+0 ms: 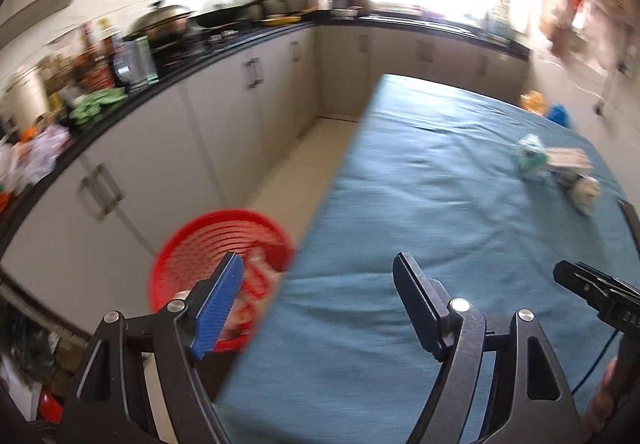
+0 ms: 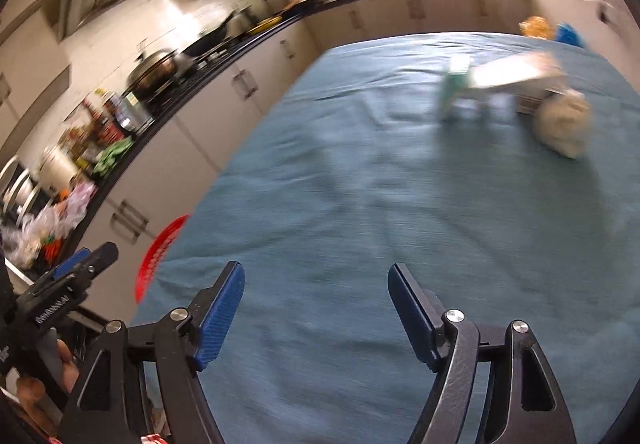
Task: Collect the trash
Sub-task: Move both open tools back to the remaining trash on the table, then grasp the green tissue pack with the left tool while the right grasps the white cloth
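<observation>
Two hand-held grippers are hovering over a blue-covered worktop [image 2: 360, 203], both with jaws standing wide and nothing between the pads; the left hand-held gripper [image 1: 318, 276] is hanging at the worktop's near left edge, its left finger lying across the view of a red basket [image 1: 192, 244]; the right hand-held gripper [image 2: 316, 284] is sitting over the bare cloth nearer the middle.

The red basket is standing on the floor just beside the worktop's left edge, between it and the pale lower cabinets [image 1: 256, 91]; some red and white wrapping [image 1: 256, 284] is lying inside it, too blurred to name.

The remaining trash is lying in a small cluster at the far right of the worktop, well apart from both grippers; a green and white carton [image 2: 456, 87] is resting there, touching a flat pale box [image 2: 516, 73], and a crumpled whitish wad [image 2: 564, 123] is lying just beside them on the right; motion blur is smearing all three.

Beyond the worktop's far right corner an orange thing [image 2: 534, 25] and a blue thing [image 2: 570, 33] are showing, too blurred to tell what they are.

A dark counter [image 1: 224, 51] is running along the left wall, crowded with pans, bottles and bags.
</observation>
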Available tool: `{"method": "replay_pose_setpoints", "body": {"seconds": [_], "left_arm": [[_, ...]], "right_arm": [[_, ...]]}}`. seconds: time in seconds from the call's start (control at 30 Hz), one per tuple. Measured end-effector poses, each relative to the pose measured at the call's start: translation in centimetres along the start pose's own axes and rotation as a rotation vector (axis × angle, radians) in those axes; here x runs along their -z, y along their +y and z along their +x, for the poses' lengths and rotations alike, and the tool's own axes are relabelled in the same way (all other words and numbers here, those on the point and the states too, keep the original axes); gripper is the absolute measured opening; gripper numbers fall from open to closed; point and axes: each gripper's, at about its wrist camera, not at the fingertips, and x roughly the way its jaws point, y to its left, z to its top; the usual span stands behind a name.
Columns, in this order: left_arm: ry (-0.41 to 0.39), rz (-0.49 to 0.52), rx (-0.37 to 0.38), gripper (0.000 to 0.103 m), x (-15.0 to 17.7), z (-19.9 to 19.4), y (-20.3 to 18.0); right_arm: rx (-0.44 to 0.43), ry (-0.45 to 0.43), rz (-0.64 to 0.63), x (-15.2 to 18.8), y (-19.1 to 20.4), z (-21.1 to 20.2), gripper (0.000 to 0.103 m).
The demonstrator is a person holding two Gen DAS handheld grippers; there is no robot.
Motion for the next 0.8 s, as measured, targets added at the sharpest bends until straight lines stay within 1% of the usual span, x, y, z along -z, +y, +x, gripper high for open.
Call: {"method": "replay_pose_setpoints", "body": {"seconds": [0.13, 0.23, 0.37, 0.47, 0.53, 0.63, 0.8], "left_arm": [[0.013, 0.059, 0.111, 0.076, -1.3, 0.6, -4.8], [0.016, 0.095, 0.174, 0.076, -2.3, 1.0, -8.3], [0.015, 0.132, 0.246, 0.077, -4.4, 2.3, -12.1], [0.036, 0.136, 0.317, 0.081, -6.5, 4.3, -14.8], [0.059, 0.122, 0.371, 0.081, -8.2, 6.3, -16.7], [0.105, 0.11, 0.409, 0.084, -10.1, 9.3, -19.1], [0.24, 0.071, 0.501, 0.084, -12.7, 15.6, -22.8]], "right_arm": [[0.071, -0.037, 0.075, -0.2, -5.4, -2.5, 0.08], [0.128, -0.067, 0.123, -1.1, -9.3, -4.1, 0.08], [0.189, -0.118, 0.162, -3.2, -13.3, -5.8, 0.082], [0.203, -0.16, 0.19, -4.9, -15.7, -6.6, 0.082], [0.206, -0.185, 0.197, -6.3, -16.8, -6.6, 0.082], [0.201, -0.205, 0.194, -8.0, -18.0, -6.3, 0.082], [0.199, -0.185, 0.179, -9.4, -19.0, -4.5, 0.084]]}}
